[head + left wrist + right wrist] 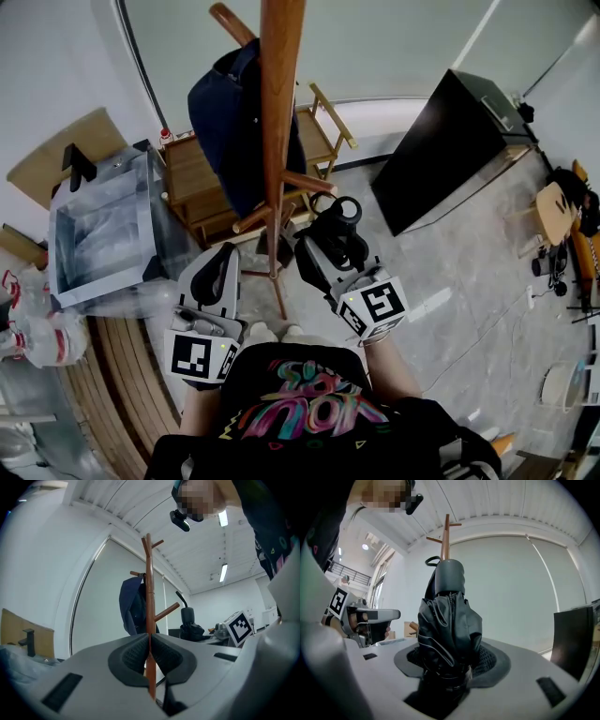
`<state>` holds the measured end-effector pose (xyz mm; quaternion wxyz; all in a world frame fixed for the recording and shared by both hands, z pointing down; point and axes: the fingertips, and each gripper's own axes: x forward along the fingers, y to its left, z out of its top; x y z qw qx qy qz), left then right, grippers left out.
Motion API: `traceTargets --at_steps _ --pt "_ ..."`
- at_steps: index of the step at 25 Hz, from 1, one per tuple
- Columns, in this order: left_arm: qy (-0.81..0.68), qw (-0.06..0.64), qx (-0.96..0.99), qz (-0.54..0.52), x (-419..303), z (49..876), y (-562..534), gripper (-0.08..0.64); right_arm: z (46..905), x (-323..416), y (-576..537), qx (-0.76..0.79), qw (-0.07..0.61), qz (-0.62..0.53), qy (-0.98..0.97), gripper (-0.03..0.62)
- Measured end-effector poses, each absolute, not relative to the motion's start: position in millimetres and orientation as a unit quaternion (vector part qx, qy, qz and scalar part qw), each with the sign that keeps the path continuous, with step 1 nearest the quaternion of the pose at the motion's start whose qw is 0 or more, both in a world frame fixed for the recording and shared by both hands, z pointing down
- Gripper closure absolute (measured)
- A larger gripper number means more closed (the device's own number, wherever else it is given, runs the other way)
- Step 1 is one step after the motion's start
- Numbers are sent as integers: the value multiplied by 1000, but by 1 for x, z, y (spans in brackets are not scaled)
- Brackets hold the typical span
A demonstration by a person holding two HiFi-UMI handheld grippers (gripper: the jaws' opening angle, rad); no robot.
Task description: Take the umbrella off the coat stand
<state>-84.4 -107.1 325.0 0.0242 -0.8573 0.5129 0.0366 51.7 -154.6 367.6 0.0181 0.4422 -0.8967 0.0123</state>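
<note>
A wooden coat stand (279, 112) rises in front of me, with a dark blue jacket (225, 122) hanging on its far left side. My right gripper (326, 251) is shut on a folded black umbrella (336, 234), held to the right of the pole and apart from it. In the right gripper view the umbrella (449, 620) stands upright between the pads, hiding most of the stand (446, 531). My left gripper (227, 255) is shut and holds nothing, just left of the pole. In its own view the left gripper (149, 646) faces the pole (149, 602), with the umbrella (190, 626) at its right.
A clear box (98, 234) stands at the left, with a wooden chair (202, 187) behind the stand. A large black panel (450, 150) leans at the right. Bottles (28, 337) sit at the far left, and chairs and cables (558, 225) at the far right.
</note>
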Motion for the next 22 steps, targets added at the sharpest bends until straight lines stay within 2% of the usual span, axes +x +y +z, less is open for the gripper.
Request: traceTargets --at_steps 22 --pt "418 21 -907 41 -6 330 -103 528 353 165 -93 551 21 5 -834 348"
